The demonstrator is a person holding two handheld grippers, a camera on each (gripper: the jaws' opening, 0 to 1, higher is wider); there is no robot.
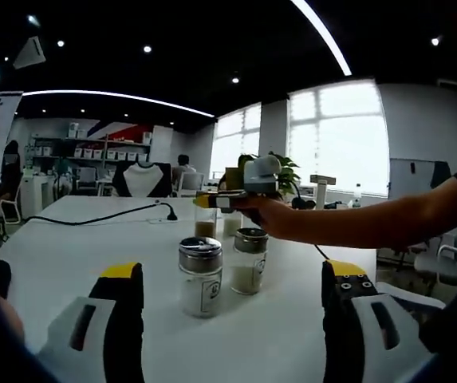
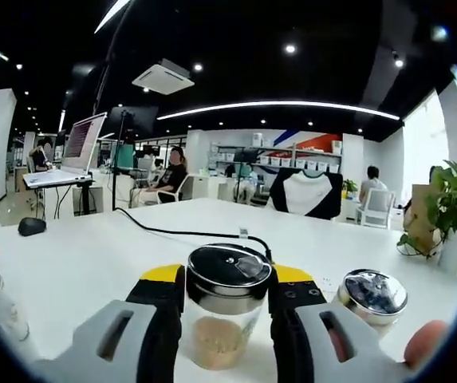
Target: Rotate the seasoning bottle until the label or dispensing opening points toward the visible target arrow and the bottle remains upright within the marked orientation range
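Seasoning bottle [image 2: 226, 311] standing upright on white table [image 2: 92, 263], pinched between my right claw [image 2: 225, 307] jaws. Left claw [image 1: 232, 307] spread wide, idle, two other jars [image 1: 201, 275] ahead. Grab done, twist next; no arrow spotted, so turn slowly, keep upright.

In the left gripper view, the printing on the near metal-lidded glass jar's label [image 1: 205, 297] is too small to read. The second metal-lidded glass jar [image 1: 249, 261] is partly hidden behind it. In the right gripper view, the clear glass bottle of brown seasoning [image 2: 222, 307] is cut off by the bottom edge, both sides covered by the jaws. An orange-pink rounded object [image 2: 425, 341] at lower right is blurred, unidentifiable.
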